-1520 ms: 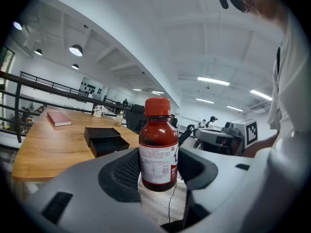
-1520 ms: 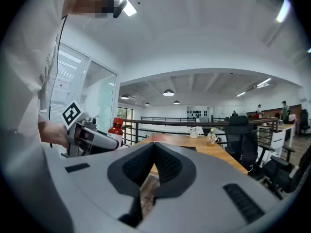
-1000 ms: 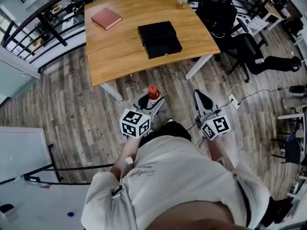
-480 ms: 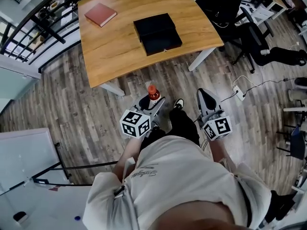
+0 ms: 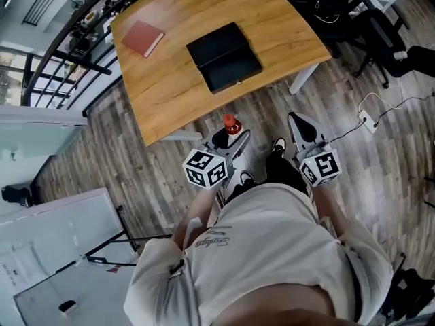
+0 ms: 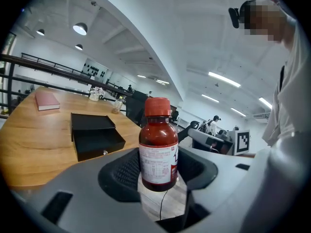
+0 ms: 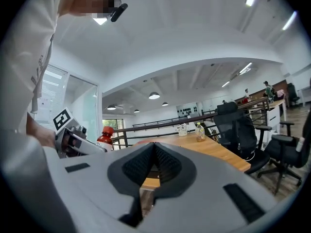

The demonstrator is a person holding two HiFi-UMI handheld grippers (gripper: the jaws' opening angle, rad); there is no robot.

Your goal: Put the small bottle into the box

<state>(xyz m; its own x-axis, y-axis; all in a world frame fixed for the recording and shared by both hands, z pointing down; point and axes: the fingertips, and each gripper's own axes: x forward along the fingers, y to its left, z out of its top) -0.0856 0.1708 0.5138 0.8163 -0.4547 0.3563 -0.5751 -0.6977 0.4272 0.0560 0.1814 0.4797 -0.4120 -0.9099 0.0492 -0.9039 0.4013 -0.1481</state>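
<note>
Grips the small bottle point(image 6: 158, 147) upright in the left gripper point(image 5: 230, 141), pads pressing on both sides of its white label, red cap up, in the air above the plank floor point(image 5: 136, 141) just short of the near edge of the desk point(image 5: 177, 80). Holds the right gripper point(image 7: 154, 152) alongside, well apart from the left, jaws brought together with nothing between them. Leaves the black box point(image 5: 224, 57) near the middle of the desk, apart from the bottle, with a red book point(image 5: 142, 38) toward the far left corner and a plastic drink bottle point(image 7: 199, 131) at the far edge.
</note>
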